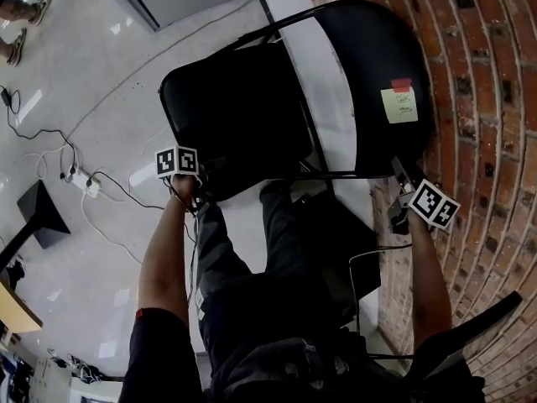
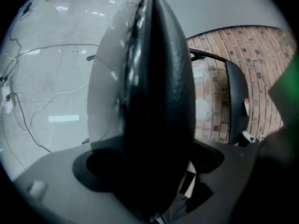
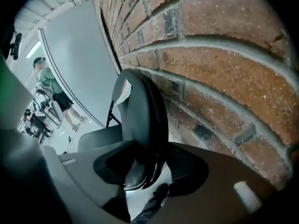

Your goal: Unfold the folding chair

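Observation:
A black folding chair stands partly opened against the brick wall. In the head view its padded seat (image 1: 239, 112) is on the left and its backrest (image 1: 382, 65), which carries a green sticky note (image 1: 399, 104), is on the right. My left gripper (image 1: 200, 180) is at the seat's near edge. In the left gripper view the seat's edge (image 2: 163, 78) fills the space between the wide jaws, and I see no pad pressing on it. My right gripper (image 1: 402, 177) is shut on the backrest's near corner, and that rim (image 3: 145, 115) runs between its jaws.
The brick wall (image 1: 495, 99) lies close on the right. White cables and a power strip (image 1: 88, 185) trail over the glossy floor on the left, next to a black stand (image 1: 38, 212). Another dark chair part (image 1: 470, 334) is at the lower right. A person (image 3: 51, 85) stands far off.

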`<move>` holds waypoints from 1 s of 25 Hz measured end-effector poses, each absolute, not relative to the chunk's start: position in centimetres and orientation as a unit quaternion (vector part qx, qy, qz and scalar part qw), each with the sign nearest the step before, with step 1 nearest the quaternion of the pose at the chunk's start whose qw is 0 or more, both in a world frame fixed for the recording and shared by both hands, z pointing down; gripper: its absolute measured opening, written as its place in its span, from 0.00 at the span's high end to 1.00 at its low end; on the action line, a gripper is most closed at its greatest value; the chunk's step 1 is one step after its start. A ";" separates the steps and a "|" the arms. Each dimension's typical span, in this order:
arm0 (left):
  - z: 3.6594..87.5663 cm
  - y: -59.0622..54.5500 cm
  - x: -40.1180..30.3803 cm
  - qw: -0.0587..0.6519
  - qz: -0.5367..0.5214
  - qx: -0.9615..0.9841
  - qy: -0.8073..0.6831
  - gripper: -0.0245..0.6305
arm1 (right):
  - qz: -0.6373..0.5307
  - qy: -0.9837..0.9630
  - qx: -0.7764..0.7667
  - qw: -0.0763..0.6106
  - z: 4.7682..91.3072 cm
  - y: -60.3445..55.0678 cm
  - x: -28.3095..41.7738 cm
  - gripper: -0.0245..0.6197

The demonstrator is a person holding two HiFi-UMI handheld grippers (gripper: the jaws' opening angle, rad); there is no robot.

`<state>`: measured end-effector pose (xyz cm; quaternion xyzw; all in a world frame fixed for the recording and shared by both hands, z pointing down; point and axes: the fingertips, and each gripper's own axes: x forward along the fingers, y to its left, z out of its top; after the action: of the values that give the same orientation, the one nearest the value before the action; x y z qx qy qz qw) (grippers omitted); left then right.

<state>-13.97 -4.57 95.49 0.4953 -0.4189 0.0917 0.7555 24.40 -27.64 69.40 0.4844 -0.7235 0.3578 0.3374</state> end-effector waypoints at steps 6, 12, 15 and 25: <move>95.7 -4.6 -14.0 0.756 0.090 0.499 -0.414 0.22 | 0.354 -0.730 0.480 0.332 69.2 -27.4 24.3 0.65; 95.7 -4.5 -14.5 0.757 0.086 0.494 -0.419 0.20 | 0.377 -0.739 0.453 0.326 68.6 -27.2 23.2 0.65; 96.0 -4.4 -14.4 0.757 0.087 0.494 -0.419 0.19 | 0.393 -0.743 0.436 0.322 68.5 -26.8 22.9 0.67; 97.7 -3.7 -16.5 0.748 0.078 0.494 -0.437 0.16 | 0.408 -0.755 0.392 0.331 68.3 -25.1 19.7 0.70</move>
<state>-16.48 -3.70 97.75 0.4936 -0.4371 0.0781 0.7478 19.70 -25.07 68.33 0.3920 -0.7554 0.4075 0.3311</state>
